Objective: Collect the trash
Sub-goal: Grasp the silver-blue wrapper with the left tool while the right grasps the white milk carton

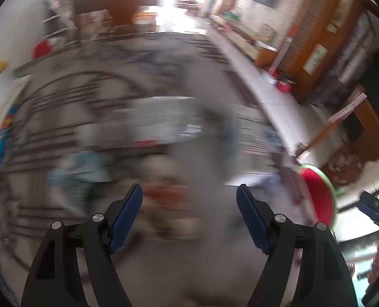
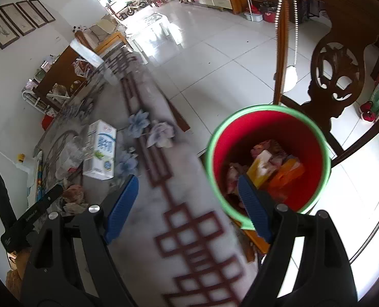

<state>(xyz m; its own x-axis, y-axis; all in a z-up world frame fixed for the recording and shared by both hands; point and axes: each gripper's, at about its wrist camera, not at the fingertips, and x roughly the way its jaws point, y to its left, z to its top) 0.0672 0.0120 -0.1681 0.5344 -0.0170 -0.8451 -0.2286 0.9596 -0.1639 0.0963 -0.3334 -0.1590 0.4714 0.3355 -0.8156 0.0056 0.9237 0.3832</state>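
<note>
A red bin point(image 2: 309, 153) with a green rim stands beside the table's right edge, holding yellow and orange wrappers point(image 2: 274, 171) and crumpled paper. My right gripper point(image 2: 188, 181) is open and empty above the table edge, its right finger over the bin's near rim. On the table to the left lie a white milk carton point(image 2: 100, 151), a clear plastic wrapper point(image 2: 69, 158) and crumpled paper scraps point(image 2: 73, 195). The left wrist view is badly blurred. There my left gripper point(image 1: 189, 197) is open and empty over blurred litter, with the bin point(image 1: 317, 197) to its right.
The patterned tablecloth point(image 2: 189, 230) with red lattice and blue flowers covers the table. A carved wooden chair point(image 2: 340, 76) stands behind the bin on a white tiled floor point(image 2: 215, 58). A black device point(image 2: 31, 217) lies at the left edge of the table.
</note>
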